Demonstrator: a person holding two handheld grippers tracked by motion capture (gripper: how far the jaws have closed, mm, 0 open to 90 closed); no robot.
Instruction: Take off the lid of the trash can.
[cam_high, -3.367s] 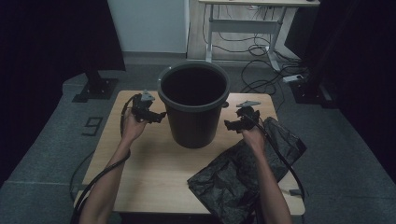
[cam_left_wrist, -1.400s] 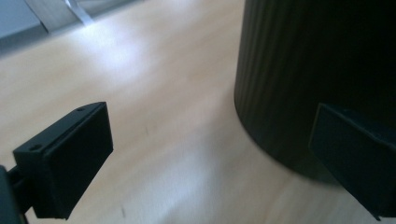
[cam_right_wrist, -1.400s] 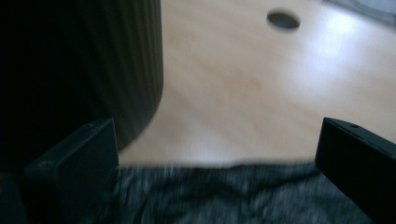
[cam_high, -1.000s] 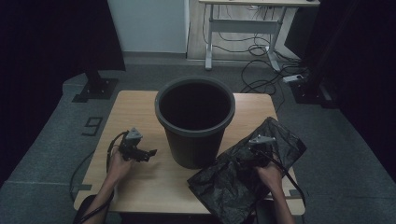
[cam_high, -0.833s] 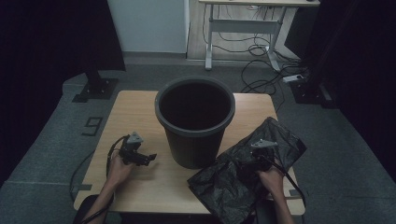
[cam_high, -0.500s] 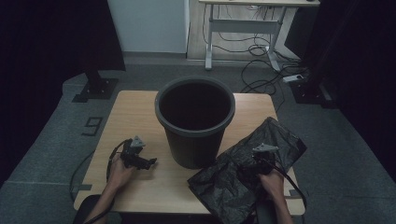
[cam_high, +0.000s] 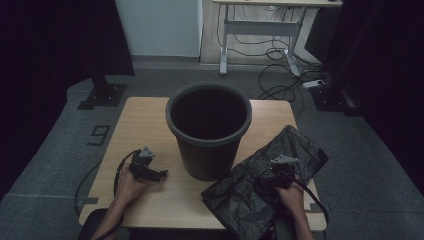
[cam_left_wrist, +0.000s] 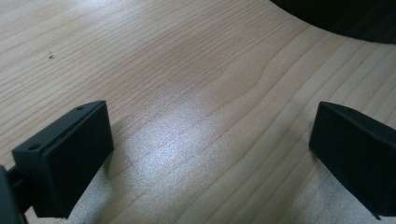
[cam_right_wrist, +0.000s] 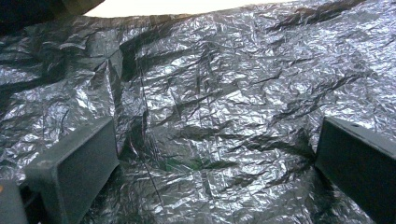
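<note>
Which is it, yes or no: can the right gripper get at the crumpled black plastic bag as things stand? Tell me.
Probably yes: right gripper hangs open right over the crumpled black plastic bag, nothing between.

Open claw (cam_right_wrist: 215, 172) over crumpled bag (cam_right_wrist: 224, 84)

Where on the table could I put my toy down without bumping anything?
The best bare wood is the table's far-left part, left of the black bin. A thin strip lies behind the bin. The near-left has room around the left claw. The right side is crowded: the crinkly black bag covers it, under the right claw.
</note>
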